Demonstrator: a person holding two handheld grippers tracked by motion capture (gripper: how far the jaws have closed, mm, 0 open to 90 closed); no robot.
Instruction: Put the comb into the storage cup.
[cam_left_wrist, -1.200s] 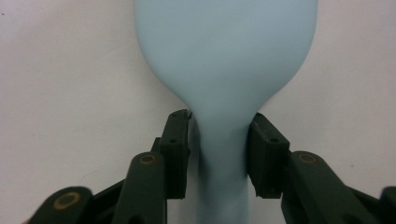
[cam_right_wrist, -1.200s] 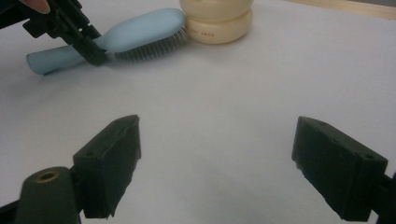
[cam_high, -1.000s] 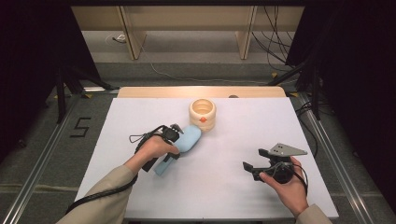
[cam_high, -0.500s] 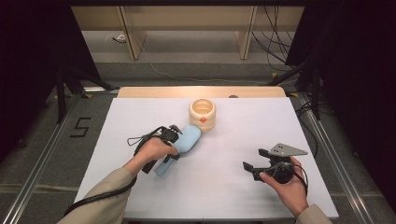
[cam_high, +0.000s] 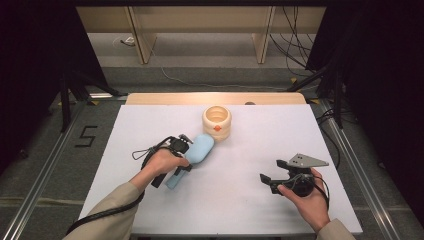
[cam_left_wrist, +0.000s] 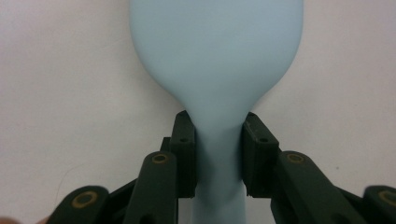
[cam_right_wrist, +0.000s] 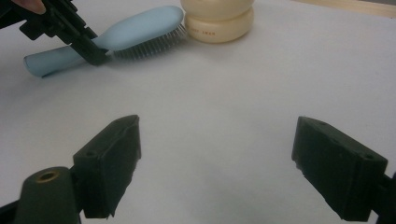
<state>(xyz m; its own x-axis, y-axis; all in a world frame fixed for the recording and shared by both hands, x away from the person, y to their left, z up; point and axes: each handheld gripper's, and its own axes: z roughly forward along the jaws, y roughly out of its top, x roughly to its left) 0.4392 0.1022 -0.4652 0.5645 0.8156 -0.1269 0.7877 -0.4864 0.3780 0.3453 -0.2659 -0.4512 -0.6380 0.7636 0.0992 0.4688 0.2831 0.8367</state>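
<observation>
Left gripper (cam_high: 186, 161): clamped on the neck of the pale blue hairbrush (cam_high: 192, 157), where the handle widens into the head; both pads pressed flat against the sides, as seen in the left gripper view (cam_left_wrist: 218, 156).
Left hand (cam_high: 161, 164): wrapped around the gripper body, forearm in a tan sleeve (cam_high: 107, 212) entering from the lower left of the high view.
Hairbrush position: lying on the white table (cam_high: 240, 210), left of centre, bristles down; handle end toward the person, head pointed away toward the jar.
Hairbrush detail: smooth blue back facing up (cam_left_wrist: 215, 51); bristles visible along the underside in the right gripper view (cam_right_wrist: 140, 35).
Cream jar (cam_high: 217, 122): upright, open at the top, small orange mark on its near side; standing just beyond the tip of the brush head, touching or nearly touching it, not possible to tell which.
Jar in right gripper view (cam_right_wrist: 218, 18): lower bulge visible, faint printing on the wall, unreadable.
Right gripper (cam_high: 266, 181): jaws spread wide, nothing between them, bare table beneath; pointed left across the table toward the brush, well apart from it.
Right gripper view (cam_right_wrist: 217, 170): two black pads far apart, tabletop between.
Right hand (cam_high: 305, 197): holding the gripper near the lower right of the table; grey three-cornered plate (cam_high: 305, 160) on top.
</observation>
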